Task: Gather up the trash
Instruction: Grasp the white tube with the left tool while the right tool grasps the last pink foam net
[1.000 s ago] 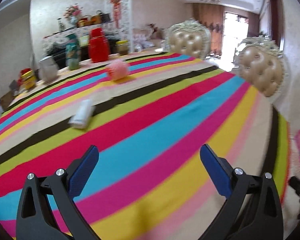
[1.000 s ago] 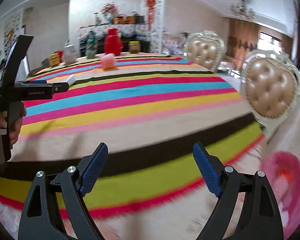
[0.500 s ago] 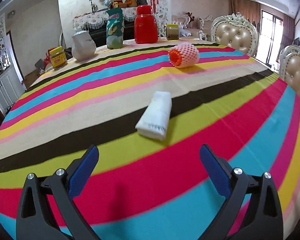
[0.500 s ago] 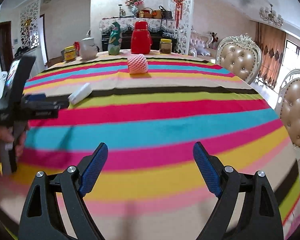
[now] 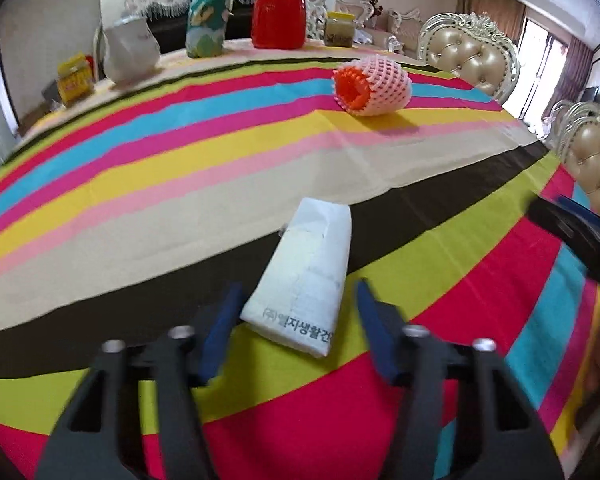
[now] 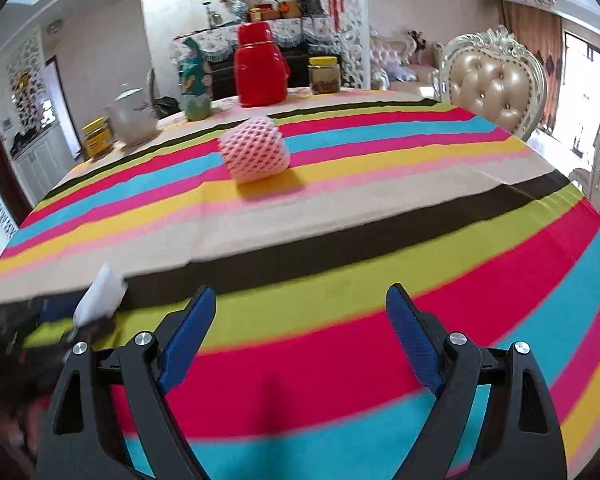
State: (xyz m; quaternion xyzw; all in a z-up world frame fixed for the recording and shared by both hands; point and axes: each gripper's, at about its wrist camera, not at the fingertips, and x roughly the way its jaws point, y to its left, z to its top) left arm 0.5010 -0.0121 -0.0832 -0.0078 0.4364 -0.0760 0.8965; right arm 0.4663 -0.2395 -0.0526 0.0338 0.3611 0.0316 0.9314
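Note:
A white tissue packet with Korean print lies on the striped tablecloth. My left gripper is open, its blue fingers on either side of the packet's near end without touching it. A pink foam fruit net with an orange opening lies farther back. In the right wrist view the packet shows at lower left and the foam net at centre. My right gripper is open and empty above the cloth; its black body shows in the left wrist view.
At the table's far edge stand a red thermos, a teal bag, a white jug, a yellow jar and a glass jar. Padded chairs stand on the right side.
My left gripper has moved forward to the tissue packet and its fingers have narrowed around it. My right gripper has moved forward over the table toward the foam net.

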